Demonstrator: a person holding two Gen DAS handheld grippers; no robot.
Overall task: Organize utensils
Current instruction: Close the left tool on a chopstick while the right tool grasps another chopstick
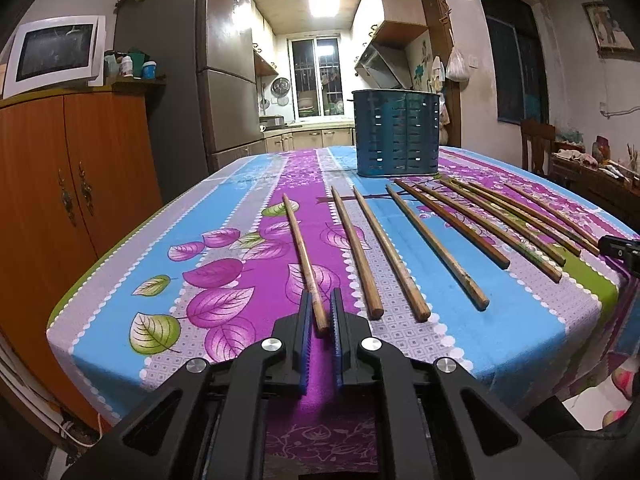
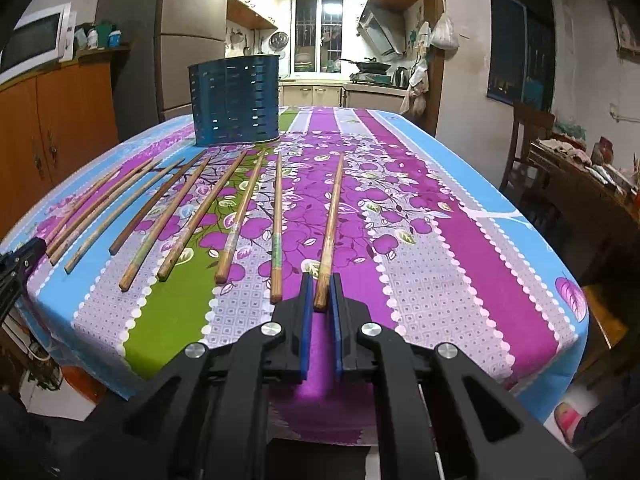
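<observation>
I see the table [image 1: 120, 280] first, then the blue holder [image 1: 396, 132] standing at its far side, and a row of chopsticks lying between holder and me. I am at the pick-up step: my left gripper [image 1: 320, 312] is pinched tight on the near end of the leftmost stick [image 1: 304, 256], my right gripper [image 2: 320, 292] likewise on the rightmost stick [image 2: 332, 216]. Next, I judge, I must lift both clear and tip them into the holder.

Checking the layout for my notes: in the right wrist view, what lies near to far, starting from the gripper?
Right gripper shut on the near end of a chopstick → that chopstick running away across the tablecloth → blue holder, far left → kitchen window.
</observation>
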